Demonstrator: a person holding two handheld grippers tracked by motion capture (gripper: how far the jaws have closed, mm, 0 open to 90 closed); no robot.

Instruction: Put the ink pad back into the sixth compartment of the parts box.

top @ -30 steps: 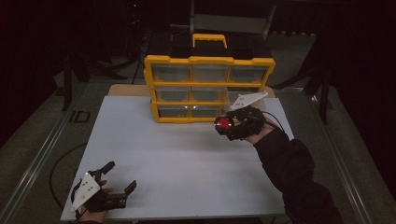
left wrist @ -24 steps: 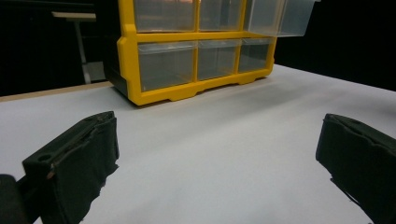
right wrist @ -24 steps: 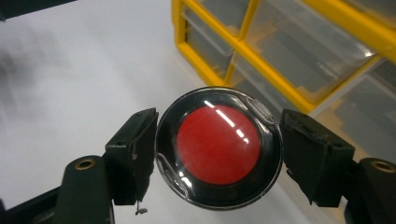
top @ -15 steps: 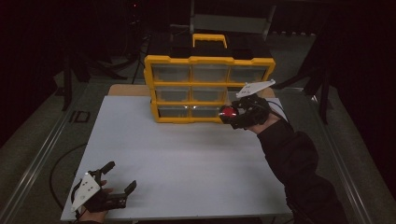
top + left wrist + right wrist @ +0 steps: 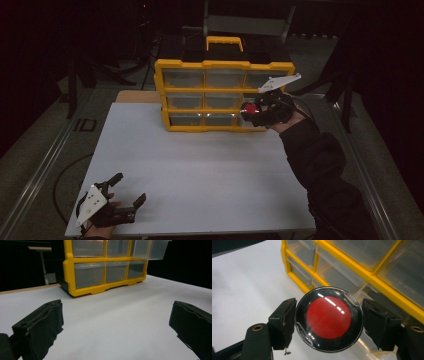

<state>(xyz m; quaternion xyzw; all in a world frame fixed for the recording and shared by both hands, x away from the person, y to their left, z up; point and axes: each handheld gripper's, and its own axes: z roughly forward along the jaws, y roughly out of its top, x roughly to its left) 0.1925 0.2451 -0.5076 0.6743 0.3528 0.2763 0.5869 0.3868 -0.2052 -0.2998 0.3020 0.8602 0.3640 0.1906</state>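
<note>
round red disc (image 5: 329, 317), glossy black rim, clear-cased.

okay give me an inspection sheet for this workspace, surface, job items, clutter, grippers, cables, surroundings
Surface: white table, bare across its middle.
Job's things: yellow drawer organizer standing at the far side, one clear drawer pulled out; round red and black disc held up in front of it.
Clutter: nothing seen.
Grippers: right gripper shut on the disc; left gripper open, resting near the front left corner.
Cables: dark cable trailing on the floor at the left.
Surroundings: dark room, stands behind the table.
</note>
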